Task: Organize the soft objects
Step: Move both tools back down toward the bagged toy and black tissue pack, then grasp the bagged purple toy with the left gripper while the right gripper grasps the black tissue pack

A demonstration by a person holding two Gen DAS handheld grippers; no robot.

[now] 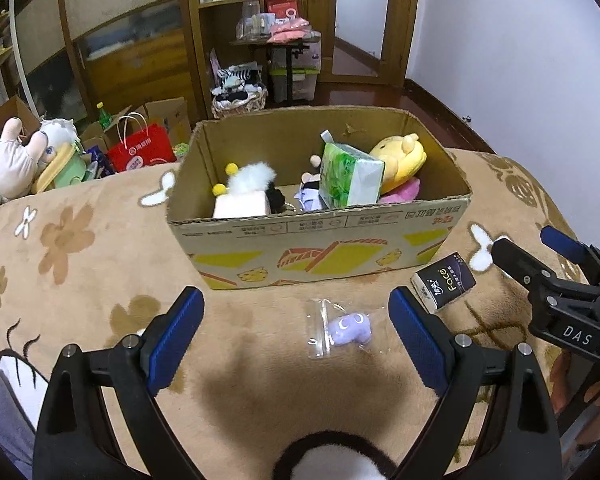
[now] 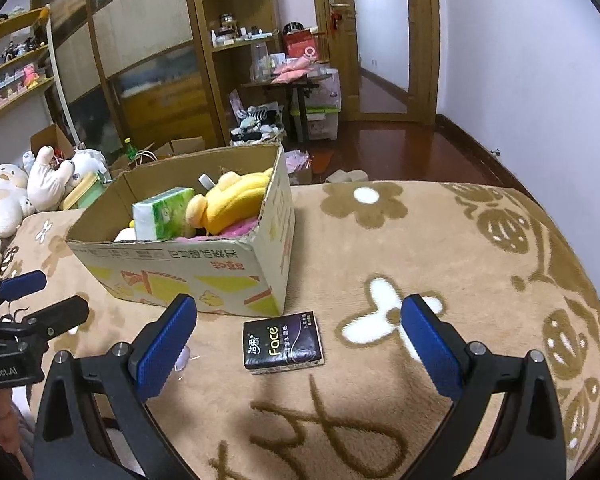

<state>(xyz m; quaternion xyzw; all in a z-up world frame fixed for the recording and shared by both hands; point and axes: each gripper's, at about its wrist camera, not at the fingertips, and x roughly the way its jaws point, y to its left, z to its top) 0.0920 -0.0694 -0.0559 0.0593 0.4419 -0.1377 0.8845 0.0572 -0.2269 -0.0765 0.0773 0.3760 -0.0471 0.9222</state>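
A cardboard box [image 1: 320,248] of plush toys and a green tissue pack [image 1: 350,176] sits on a brown flowered bed blanket [image 2: 420,240]; just before its near wall lie a small bagged purple plush [image 1: 348,330] and a black tissue pack [image 2: 283,346]; the left gripper [image 1: 296,320] and right gripper [image 2: 300,328] each hover with jaws released, framing these items without touching.

Two black two-finger grippers, each with wide triangular cut-out arms and round silver screws at the pivots. Left gripper [image 1: 296,312]: fingers [image 1: 176,344] lined with ribbed royal-blue pads. Right gripper [image 2: 299,330]: same blue ribbed pads, white "DAS" lettering on its black body. White ".AI"-ending lettering on the left one's side, at nine o'clock in the right wrist view.
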